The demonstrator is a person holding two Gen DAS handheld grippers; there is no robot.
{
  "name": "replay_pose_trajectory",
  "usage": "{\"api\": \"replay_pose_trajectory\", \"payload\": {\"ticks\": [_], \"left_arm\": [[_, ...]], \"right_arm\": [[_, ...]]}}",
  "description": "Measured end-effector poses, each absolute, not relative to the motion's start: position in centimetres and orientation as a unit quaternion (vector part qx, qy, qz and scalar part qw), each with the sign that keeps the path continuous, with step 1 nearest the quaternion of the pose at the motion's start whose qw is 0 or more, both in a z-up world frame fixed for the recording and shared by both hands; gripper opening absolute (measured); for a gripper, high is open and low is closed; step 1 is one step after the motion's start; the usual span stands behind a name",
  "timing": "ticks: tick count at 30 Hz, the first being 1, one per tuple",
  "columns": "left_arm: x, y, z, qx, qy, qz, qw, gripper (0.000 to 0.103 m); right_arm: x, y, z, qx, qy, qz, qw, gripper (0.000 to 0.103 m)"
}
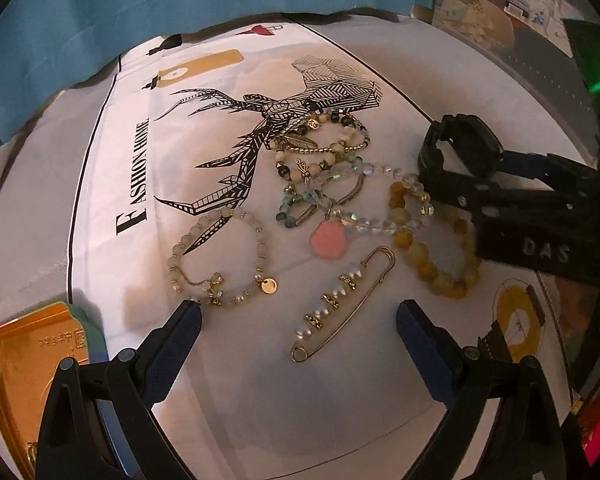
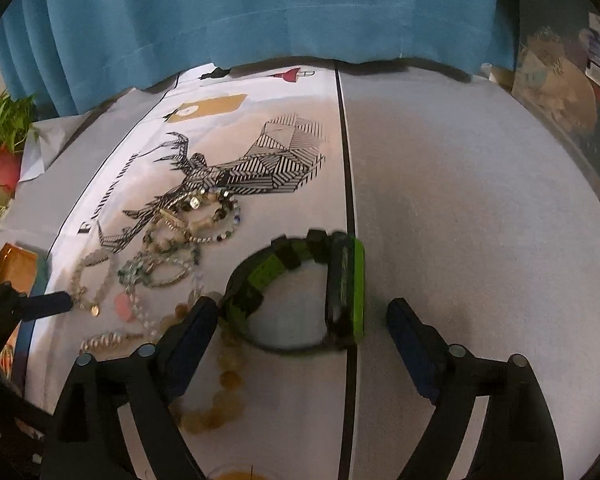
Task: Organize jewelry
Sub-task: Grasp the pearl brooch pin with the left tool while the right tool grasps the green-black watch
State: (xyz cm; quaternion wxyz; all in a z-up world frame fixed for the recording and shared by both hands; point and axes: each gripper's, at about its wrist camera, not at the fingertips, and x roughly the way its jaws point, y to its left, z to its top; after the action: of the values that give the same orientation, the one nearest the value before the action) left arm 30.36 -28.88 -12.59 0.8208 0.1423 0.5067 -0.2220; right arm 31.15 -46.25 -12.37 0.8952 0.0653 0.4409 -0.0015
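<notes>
The right gripper [image 2: 302,322] has its jaws spread with the watch [image 2: 300,292] lying between them, untouched. The left gripper [image 1: 298,320], also spread, straddles the brooch pin [image 1: 342,304].

The white printed tablecloth [image 1: 148,264] looks matt and finely woven; the gold safety-pin brooch [image 1: 340,304] is thin shiny metal strung with pearly beads; the yellow bead bracelet [image 1: 440,268] looks glossy, stone-like; the black-and-green wristwatch [image 2: 300,292] looks matt plastic; the orange-gold tray [image 1: 20,364] gleams like polished metal.
</notes>
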Motion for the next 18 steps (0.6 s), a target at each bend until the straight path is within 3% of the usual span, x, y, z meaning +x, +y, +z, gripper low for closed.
{"api": "replay_pose_trajectory", "payload": {"ticks": [2, 3, 4, 6, 18], "left_arm": [[30.1, -28.9, -12.2, 0.140, 0.500, -0.230, 0.823, 0.076], [29.9, -29.0, -11.9, 0.143, 0.493, -0.241, 0.823, 0.054], [29.8, -29.1, -11.7, 0.146, 0.490, -0.251, 0.822, 0.027], [29.5, -29.3, -11.5, 0.146, 0.495, -0.277, 0.810, 0.009], [24.6, -25.0, -8.2, 0.087, 0.483, -0.286, 0.823, 0.009]], "right_arm": [[31.6, -46.6, -12.3, 0.077, 0.439, -0.010, 0.895, 0.087], [31.6, -46.8, -12.2, 0.082, 0.435, -0.013, 0.897, 0.085], [31.5, -47.0, -12.1, 0.088, 0.428, -0.008, 0.899, 0.070], [31.2, -47.0, -12.0, 0.082, 0.425, -0.018, 0.901, 0.067], [23.6, -49.7, -9.8, 0.110, 0.413, -0.084, 0.900, 0.062]]}}
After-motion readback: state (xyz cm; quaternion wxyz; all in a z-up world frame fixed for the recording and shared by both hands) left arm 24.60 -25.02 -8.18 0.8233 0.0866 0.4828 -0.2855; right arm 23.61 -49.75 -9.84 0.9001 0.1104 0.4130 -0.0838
